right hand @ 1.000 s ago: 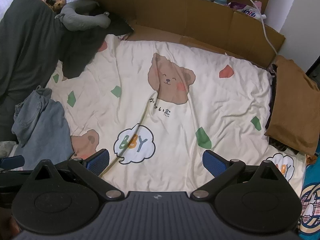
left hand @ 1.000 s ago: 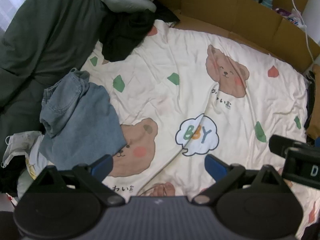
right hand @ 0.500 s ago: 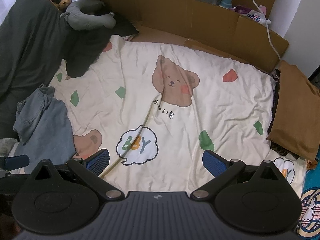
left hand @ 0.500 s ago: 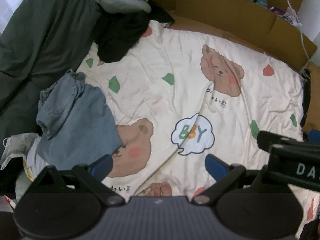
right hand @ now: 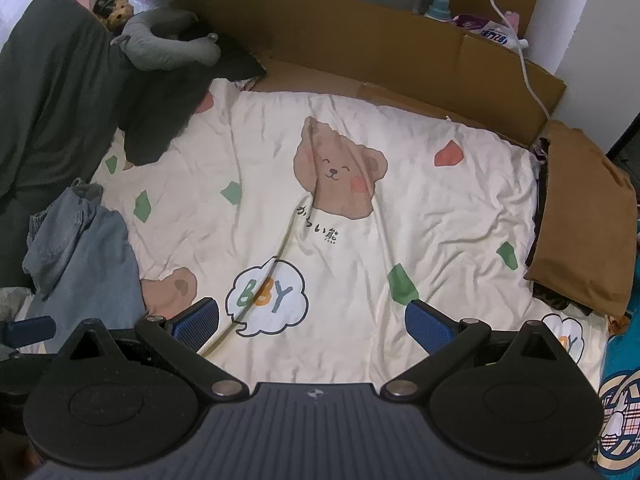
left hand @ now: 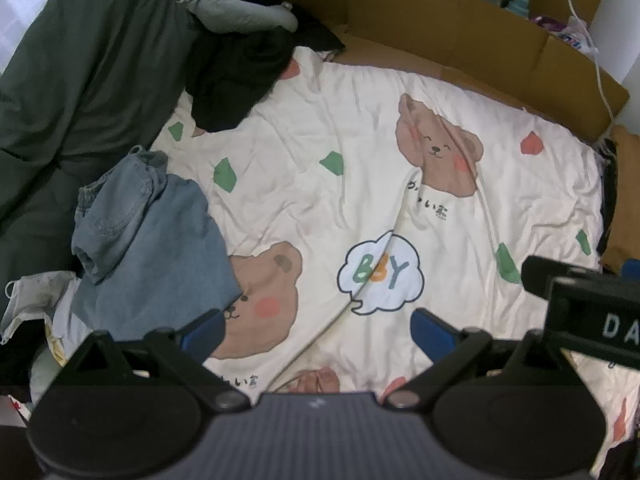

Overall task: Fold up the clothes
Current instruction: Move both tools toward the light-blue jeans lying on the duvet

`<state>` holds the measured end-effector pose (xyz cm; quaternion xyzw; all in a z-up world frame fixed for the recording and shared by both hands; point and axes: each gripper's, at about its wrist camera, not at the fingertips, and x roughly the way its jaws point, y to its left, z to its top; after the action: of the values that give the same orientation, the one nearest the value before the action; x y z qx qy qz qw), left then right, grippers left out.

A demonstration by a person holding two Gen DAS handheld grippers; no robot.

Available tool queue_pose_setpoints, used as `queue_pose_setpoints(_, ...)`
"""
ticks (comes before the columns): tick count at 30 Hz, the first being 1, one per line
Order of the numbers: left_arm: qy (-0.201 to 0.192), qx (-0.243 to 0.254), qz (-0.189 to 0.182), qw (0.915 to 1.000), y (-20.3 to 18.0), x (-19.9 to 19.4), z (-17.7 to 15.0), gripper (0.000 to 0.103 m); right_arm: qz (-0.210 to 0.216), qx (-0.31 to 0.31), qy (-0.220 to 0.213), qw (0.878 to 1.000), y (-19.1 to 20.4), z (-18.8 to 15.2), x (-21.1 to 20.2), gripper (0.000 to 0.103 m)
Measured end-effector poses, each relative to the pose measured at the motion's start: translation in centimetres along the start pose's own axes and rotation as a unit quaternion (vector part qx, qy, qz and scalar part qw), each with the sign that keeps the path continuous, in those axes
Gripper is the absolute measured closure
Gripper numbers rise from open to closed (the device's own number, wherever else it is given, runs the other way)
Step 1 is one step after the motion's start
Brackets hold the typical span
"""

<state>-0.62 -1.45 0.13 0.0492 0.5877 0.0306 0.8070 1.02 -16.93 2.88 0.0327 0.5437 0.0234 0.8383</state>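
Currently both grippers hover above near edge of bear-print duvet (right hand: 360,152), holding nothing. L gripper (left hand: 316,330): jaws wide apart. R gripper (right hand: 312,322): jaws wide apart too.

Denim garment (left hand: 148,236) lies bunched at duvet's left edge, waistband crumpled, partly over the bear print. Black garment (left hand: 236,76) heaped at duvet's far-left corner. Brown folded item (right hand: 584,224) sits at duvet's right edge, looks squared up already.

Judgement: centre of duvet is free, good as folding area. Denim looks unfolded; if it's next, pinch w/ one gripper per waistband corner, drag to centre, flatten before any crease. Avoid catching duvet fabric underneath.
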Motion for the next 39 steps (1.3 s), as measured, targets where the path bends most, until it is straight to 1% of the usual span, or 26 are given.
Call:
queue_pose_setpoints(10, 0.001, -0.002, -0.001, 1.0, 0.2, 0.1, 0.1, 0.003, -0.006, 0.011, -0.001, 1.0, -1.2, -0.4, -0.4, 0.001)
queue_pose_setpoints(19, -0.006, -0.008, -0.012, 0.9999, 0.3, -0.6, 0.4, 0.003, -0.008, 0.017, -0.003, 1.0, -1.8, -0.5, -0.7, 0.001)
queue_pose_setpoints(29, -0.004, -0.013, -0.025, 0.9996, 0.3, -1.0, 0.6, 0.003, -0.013, 0.018, -0.009, 1.0, -2.1, -0.6, -1.1, 0.001)
queue_pose_setpoints(36, -0.027, -0.007, -0.019, 0.9994, -0.4, -2.0, 0.6, 0.003, -0.021, 0.011, -0.028, 0.999, -2.7, -1.5, -2.5, 0.001)
queue_pose_setpoints(39, -0.031, -0.006, -0.016, 0.9994, -0.7, -2.2, 0.6, 0.003, -0.021, 0.017, -0.034, 0.999, -3.3, -1.7, -3.2, 0.001)
